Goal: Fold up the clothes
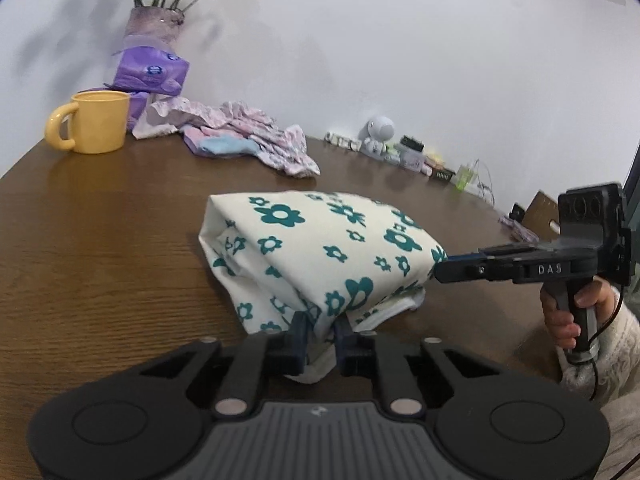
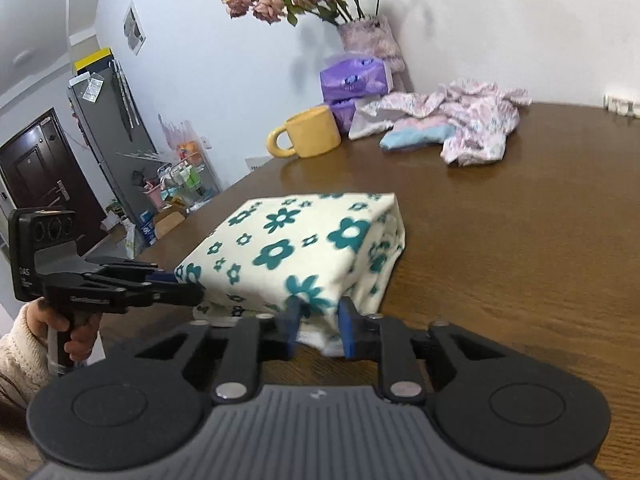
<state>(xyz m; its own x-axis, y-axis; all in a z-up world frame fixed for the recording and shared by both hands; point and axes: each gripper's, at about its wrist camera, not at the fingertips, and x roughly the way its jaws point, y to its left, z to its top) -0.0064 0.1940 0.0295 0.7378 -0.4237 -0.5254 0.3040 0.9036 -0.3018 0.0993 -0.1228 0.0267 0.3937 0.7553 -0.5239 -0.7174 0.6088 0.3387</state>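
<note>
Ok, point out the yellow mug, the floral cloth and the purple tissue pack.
yellow mug point(image 1: 100, 124), left wrist view, on its side wall.
floral cloth point(image 1: 320, 240), left wrist view, on its top fold.
purple tissue pack point(image 2: 354, 78), right wrist view, on its front face.

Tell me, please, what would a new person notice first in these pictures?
First, the cream cloth with teal flowers, folded in the middle of the brown table, with the left gripper and right gripper pinching its near edge. Next, the yellow mug and the purple tissue packs behind it.
</note>
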